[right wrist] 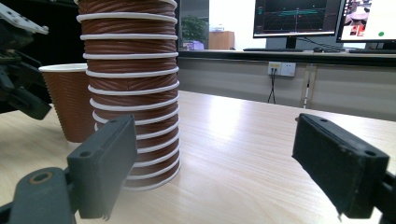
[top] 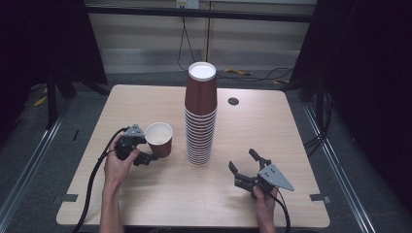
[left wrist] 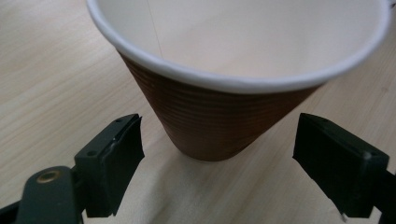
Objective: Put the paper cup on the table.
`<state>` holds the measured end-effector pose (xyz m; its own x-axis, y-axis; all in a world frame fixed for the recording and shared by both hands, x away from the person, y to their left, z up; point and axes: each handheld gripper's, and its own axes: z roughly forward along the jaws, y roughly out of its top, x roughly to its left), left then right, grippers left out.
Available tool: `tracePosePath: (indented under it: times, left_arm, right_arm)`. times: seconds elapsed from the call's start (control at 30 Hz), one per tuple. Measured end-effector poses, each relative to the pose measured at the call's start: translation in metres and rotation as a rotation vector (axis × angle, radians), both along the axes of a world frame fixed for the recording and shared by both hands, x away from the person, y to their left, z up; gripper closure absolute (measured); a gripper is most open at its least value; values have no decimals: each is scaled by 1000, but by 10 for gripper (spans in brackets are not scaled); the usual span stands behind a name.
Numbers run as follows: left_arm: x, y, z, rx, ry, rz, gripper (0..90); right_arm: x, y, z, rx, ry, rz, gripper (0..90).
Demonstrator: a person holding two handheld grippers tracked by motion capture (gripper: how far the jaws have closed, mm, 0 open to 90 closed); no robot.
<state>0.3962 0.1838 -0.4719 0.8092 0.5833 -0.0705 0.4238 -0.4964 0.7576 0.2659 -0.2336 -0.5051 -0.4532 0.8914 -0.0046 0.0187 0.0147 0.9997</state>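
A single brown ribbed paper cup (top: 159, 138) with a white inside stands upright on the wooden table (top: 160, 199), left of a tall stack of the same cups (top: 200, 116). My left gripper (top: 149, 158) sits low at this cup's near side. In the left gripper view its jaws (left wrist: 219, 135) stand apart on either side of the cup's base (left wrist: 219, 121), and the pads do not touch it. My right gripper (top: 242, 159) rests open at the front right, pointing toward the stack (right wrist: 128, 93), with nothing between its jaws (right wrist: 210, 135). The single cup (right wrist: 65, 100) stands just left of the stack there.
A small round cable hole (top: 233, 101) lies in the table behind and right of the stack. Cables trail from both grippers off the front edge. Dark curtains flank the table. Monitors (right wrist: 299, 18) stand on a desk beyond the far edge.
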Motion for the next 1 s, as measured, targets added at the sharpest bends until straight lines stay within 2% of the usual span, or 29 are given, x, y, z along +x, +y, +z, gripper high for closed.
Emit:
tracePosePath:
  times: [0.13, 0.17, 0.27, 0.4, 0.43, 0.5, 0.6, 0.7, 0.83, 0.9, 0.93, 0.97, 1.0]
  left_arm:
    - [-12, 5, -1, -66, -36, 45, 157]
    - [-16, 5, -2, -98, -40, 60, 158]
    - [-27, 3, -4, -142, -75, 79, 158]
    - [-40, 1, -3, -170, -132, 95, 158]
    - [-44, 1, -2, -191, -144, 111, 158]
    - [-49, 1, 0, -216, -157, 93, 158]
    - [-58, -1, 5, -220, -189, 85, 193]
    - [-66, -5, 8, -250, -214, 69, 170]
    - [-76, -8, 4, -318, -241, 92, 157]
    - [-82, -13, 1, -314, -270, 122, 157]
    - [-82, -14, 0, -316, -273, 107, 157]
    - [-84, -17, -2, -316, -272, 114, 156]
    - [-86, -19, -4, -338, -287, 115, 156]
  right_arm:
    - [0, 0, 0, -1, -1, 1, 136]
    - [0, 0, 0, -1, -1, 1, 136]
    - [0, 0, 0, 0, 0, 1, 136]
    - [0, 0, 0, -1, -1, 1, 136]
    - [0, 0, 0, 0, -1, 1, 136]
    - [0, 0, 0, 0, -1, 0, 136]
    - [0, 0, 0, 0, 1, 1, 136]
    - [0, 0, 0, 0, 1, 1, 136]
    - [0, 0, 0, 0, 0, -1, 136]
    - [0, 0, 0, 0, 1, 0, 136]
    - [0, 0, 0, 0, 1, 0, 136]
    - [0, 0, 0, 0, 1, 0, 136]
    - [0, 0, 0, 0, 0, 0, 136]
